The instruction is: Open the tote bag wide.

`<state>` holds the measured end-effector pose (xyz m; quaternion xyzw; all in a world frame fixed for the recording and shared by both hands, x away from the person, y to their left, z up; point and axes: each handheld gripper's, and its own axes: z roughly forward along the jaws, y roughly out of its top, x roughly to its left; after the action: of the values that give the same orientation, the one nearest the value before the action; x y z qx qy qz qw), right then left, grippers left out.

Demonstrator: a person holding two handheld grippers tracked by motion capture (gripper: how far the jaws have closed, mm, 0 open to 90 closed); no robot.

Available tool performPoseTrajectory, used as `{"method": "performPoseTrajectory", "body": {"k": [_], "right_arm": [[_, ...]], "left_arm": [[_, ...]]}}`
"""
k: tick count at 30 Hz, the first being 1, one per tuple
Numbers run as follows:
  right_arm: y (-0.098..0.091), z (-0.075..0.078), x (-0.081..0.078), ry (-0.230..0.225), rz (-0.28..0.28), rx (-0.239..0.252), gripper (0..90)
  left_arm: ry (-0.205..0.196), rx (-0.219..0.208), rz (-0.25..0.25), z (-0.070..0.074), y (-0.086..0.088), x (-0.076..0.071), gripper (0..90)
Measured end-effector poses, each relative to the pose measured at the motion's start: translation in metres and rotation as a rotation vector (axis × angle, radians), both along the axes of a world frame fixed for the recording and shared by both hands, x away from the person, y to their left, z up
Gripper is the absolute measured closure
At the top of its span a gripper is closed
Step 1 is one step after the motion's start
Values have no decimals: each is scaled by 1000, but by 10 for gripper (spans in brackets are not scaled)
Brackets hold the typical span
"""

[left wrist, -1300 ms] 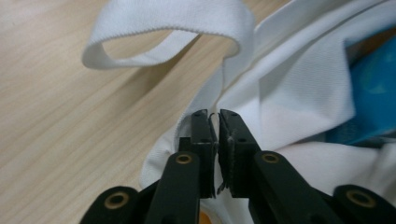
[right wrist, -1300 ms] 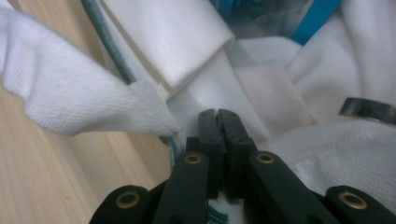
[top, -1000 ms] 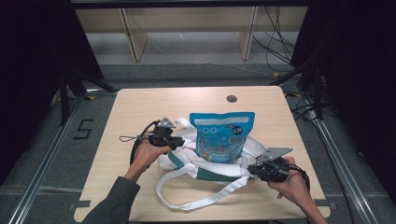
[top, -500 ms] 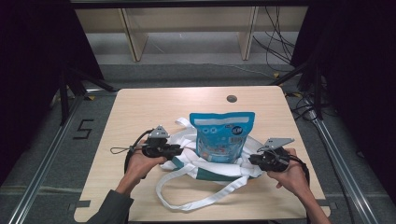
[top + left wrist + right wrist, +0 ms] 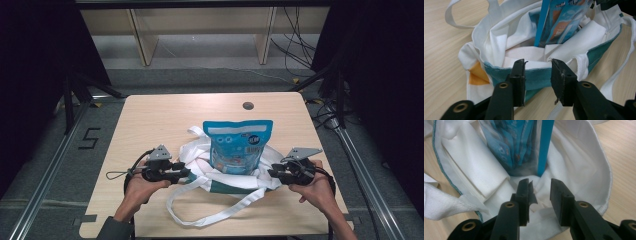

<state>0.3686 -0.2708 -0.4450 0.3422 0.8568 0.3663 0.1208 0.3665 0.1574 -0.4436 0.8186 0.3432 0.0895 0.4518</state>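
Nearest the person, a long white strap of the tote bag loops over the wooden table toward its near edge. Just behind it the two hands hold their tools at either end of the bag. The left gripper points in at the bag's left end; its jaws have just been opening and now stand partly apart, with the teal rim of the bag lying across the gap, the pads not pressing on it. The right gripper points in at the right end; its jaws have also just been opening and stand partly apart over the white cloth of the bag's mouth, gripping nothing.

Between the two tools the bag sits slumped and open near the middle of the table, its white lining bunched in folds. A blue snack pouch stands upright in it, rising above the rim. A second strap lies behind the pouch to the left. Farther back, a round grommet hole sits near the table's far edge, and beyond the table are pale shelf legs and loose cables on the floor.
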Motion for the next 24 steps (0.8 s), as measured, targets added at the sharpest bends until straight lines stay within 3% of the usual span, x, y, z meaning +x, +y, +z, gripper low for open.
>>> {"method": "performPoseTrajectory", "body": {"k": [2, 3, 6, 8, 9, 10, 15, 16, 17, 18, 19, 20, 24], "right_arm": [[-1, 0, -1, -6, 3, 14, 654], [-3, 1, -1, -11, 0, 12, 638], [-6, 4, -4, -9, -12, 30, 600], [-8, 4, -2, -37, 13, 34, 569], [-7, 6, -7, 8, -35, 50, 563], [-9, 5, -5, -27, -17, 45, 558], [-9, 5, -8, -12, -30, 56, 524], [-10, 5, -8, -37, -22, 46, 517], [-10, 6, -8, -24, -13, 51, 511], [-11, 5, -7, -48, 0, 43, 505], [-12, 6, -9, -48, -5, 40, 501], [-10, 7, -13, -9, -48, 62, 497], [-14, 8, -16, -34, -47, 75, 485]], "left_arm": [[-2, -5, 3, -2, 2, -1, 596], [-6, 21, -16, -1, 5, -1, 580], [12, -15, 17, -2, 8, -4, 534], [11, -24, 31, -1, 10, -6, 494], [12, -21, 31, 0, 12, -7, 481], [8, -24, 43, 1, 14, -8, 468], [18, -8, 61, 1, 20, -13, 403], [17, 12, 57, 1, 22, -15, 392], [16, 3, 72, 0, 21, -16, 379], [12, 36, 65, 0, 23, -18, 373], [8, 25, 78, -1, 23, -19, 366], [11, 13, 77, -2, 23, -20, 359], [6, 6, 93, -1, 26, -26, 338]]}}
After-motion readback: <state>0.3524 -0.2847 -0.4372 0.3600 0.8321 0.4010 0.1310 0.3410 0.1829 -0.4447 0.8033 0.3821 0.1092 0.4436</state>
